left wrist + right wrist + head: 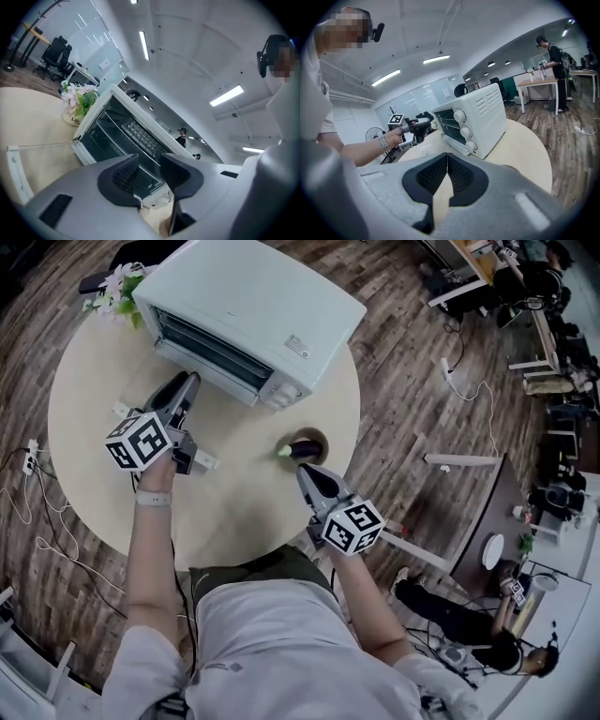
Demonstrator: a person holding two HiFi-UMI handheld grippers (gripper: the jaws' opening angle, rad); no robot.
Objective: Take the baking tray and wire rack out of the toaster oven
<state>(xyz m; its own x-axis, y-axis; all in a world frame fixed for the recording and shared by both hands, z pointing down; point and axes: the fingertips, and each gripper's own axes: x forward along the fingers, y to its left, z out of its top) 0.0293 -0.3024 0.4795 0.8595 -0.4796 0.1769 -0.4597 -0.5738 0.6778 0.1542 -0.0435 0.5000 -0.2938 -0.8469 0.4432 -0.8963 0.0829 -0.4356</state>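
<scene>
Wire rack [143, 137] lay inside the open toaster oven [253, 306], upper middle of the head view: probably light, stiff, best pinched at its front bar. Left gripper [149, 163] part-open, right gripper [447, 164] closed, both empty.

Round cream counter [244, 493] stands on a wood-plank floor [394, 352]. A white toaster oven [253, 310] sits at its far side, with the glass door folded down over the surface. A small pot of flowers [117, 292] is just beside the oven's left end. Near the right edge, a shallow brown dish [316, 438] holds a dark purple, green-tipped eggplant [300, 449].
</scene>
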